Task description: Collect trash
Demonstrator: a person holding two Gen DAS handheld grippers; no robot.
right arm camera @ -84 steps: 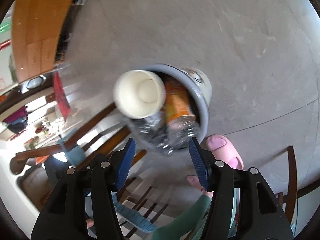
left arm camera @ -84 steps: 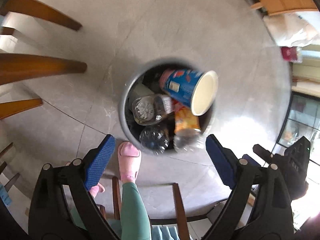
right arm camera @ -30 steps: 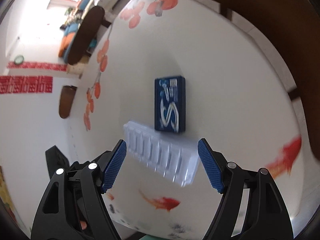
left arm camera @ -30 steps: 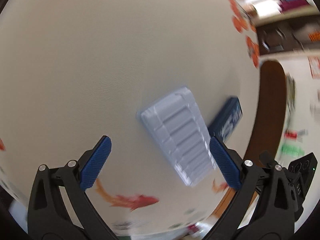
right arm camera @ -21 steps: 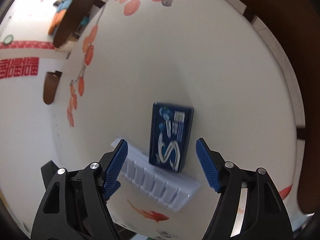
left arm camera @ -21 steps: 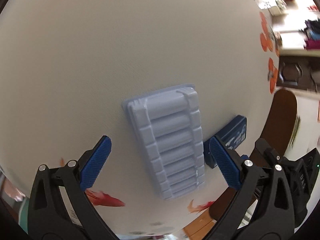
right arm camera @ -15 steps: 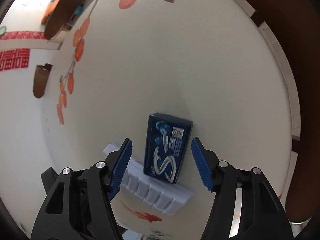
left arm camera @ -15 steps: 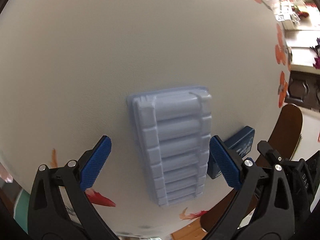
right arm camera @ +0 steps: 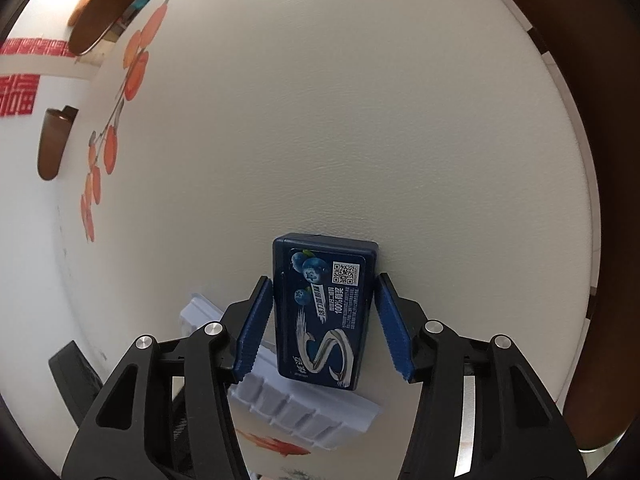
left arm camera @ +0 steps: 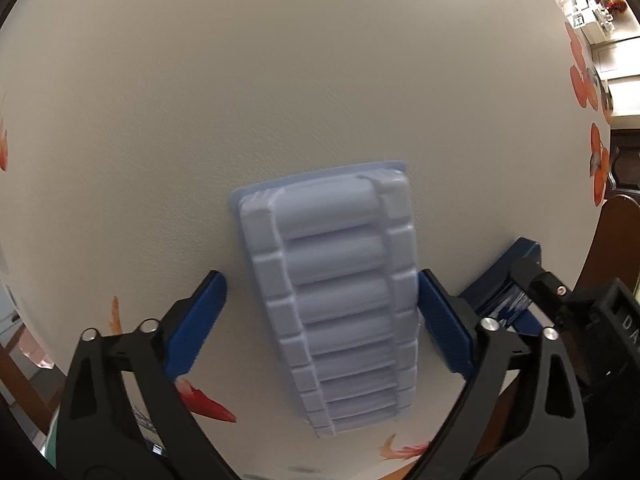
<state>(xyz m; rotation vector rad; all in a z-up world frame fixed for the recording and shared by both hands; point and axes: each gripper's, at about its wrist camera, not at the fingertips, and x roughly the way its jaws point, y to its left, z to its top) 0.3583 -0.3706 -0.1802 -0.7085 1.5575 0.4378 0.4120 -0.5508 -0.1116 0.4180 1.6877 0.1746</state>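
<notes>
Left gripper (left arm camera: 320,312) fingers spread astride plastic tray (left arm camera: 332,292), right gripper (right arm camera: 324,320) fingers spread flanking adjacent blue box (right arm camera: 324,312), fish-patterned tablecloth (left arm camera: 280,80)

A pale plastic tray (left arm camera: 336,292) lies on the white table (left arm camera: 280,80), between the left gripper's (left arm camera: 320,320) spread fingers.

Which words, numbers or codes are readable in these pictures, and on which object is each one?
"S": large silver letter on the blue gum box.
"100%": on the same box, beside Chinese print too small to read.
QR code: same box, not decodable.
Ribbed plastic tray: no text.
</notes>
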